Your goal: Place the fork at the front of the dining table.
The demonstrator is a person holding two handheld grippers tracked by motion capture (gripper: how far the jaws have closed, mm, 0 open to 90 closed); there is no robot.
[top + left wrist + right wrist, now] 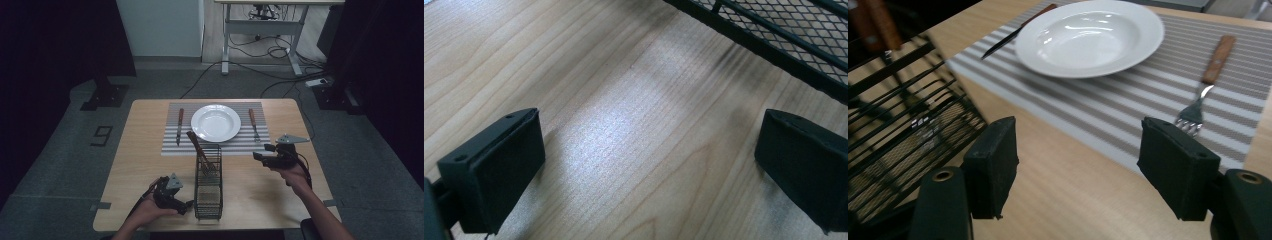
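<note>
— Both grippers of mine stand with jaws apart and nothing between them. My right gripper (260,156) hangs above the bare wood off the near right corner of the striped placemat (170,142), jaws aimed left toward the basket.

— And the fork?

— The wooden-handled fork (254,123) lies on the placemat just right of the white plate (215,123), handle away from me, tines toward me. In the right gripper view its tines (1190,120) sit just beyond my far-side pad (1173,170), close but not touching, with the plate (1088,37) farther off to the left.

— What about the knife?

— A wooden-handled knife (179,125) lies on the placemat left of the plate, well apart from both grippers.

— And your left?

— My left gripper (186,205) rests low over the table (140,165) near my edge, just beside the black wire basket (208,195), at its left wall. In the left gripper view both pads (499,165) are spread wide over plain wood, and the basket's mesh (784,30) crosses the upper right corner, near the right-hand pad but apart from it.

— Anything in the basket?

— One utensil with a brown handle (195,145) leans out of its far end, tilted toward the placemat. I can't tell what kind.
</note>
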